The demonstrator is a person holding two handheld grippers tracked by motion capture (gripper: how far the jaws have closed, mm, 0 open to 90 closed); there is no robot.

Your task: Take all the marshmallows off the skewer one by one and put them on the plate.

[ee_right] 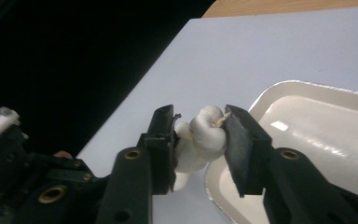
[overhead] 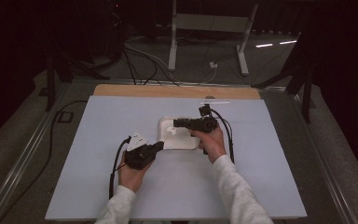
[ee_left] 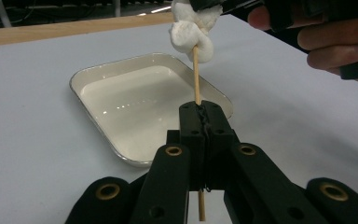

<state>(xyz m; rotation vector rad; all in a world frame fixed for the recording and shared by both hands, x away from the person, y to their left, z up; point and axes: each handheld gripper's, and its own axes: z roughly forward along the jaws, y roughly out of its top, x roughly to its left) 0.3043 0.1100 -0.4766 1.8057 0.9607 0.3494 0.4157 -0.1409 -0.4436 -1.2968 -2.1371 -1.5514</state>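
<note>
A pale blue-grey sheet (overhead: 177, 186) covers the work table, with a strip of bare light wood (overhead: 177, 91) showing along its far edge. Near the middle of the sheet sits a shallow white rectangular tray with rounded corners and a thin metal rim (overhead: 189, 145); its glossy interior looks bare in the left gripper view (ee_left: 135, 100).

A person in pale long sleeves reaches in from the near side. The left hand (overhead: 131, 175) holds the left gripper (overhead: 157, 146) just beside the tray's near-left corner, aimed toward the tray. In the left gripper view its jaws are pressed together on a thin wooden skewer (ee_left: 196, 74), which stands close to upright above the tray's near-right rim and runs down between the jaws.

The right hand (overhead: 212, 142) holds the right gripper (overhead: 177, 123) over the tray's far-right part, pointing left. In the right gripper view its jaws (ee_right: 198, 140) sit on either side of a lumpy white marshmallow-like piece (ee_right: 204, 137); both pads touch it, so the claw is clamped on it. The left gripper view shows this same white piece (ee_left: 191, 30) impaled at the skewer's upper end, held above the tray.
</note>
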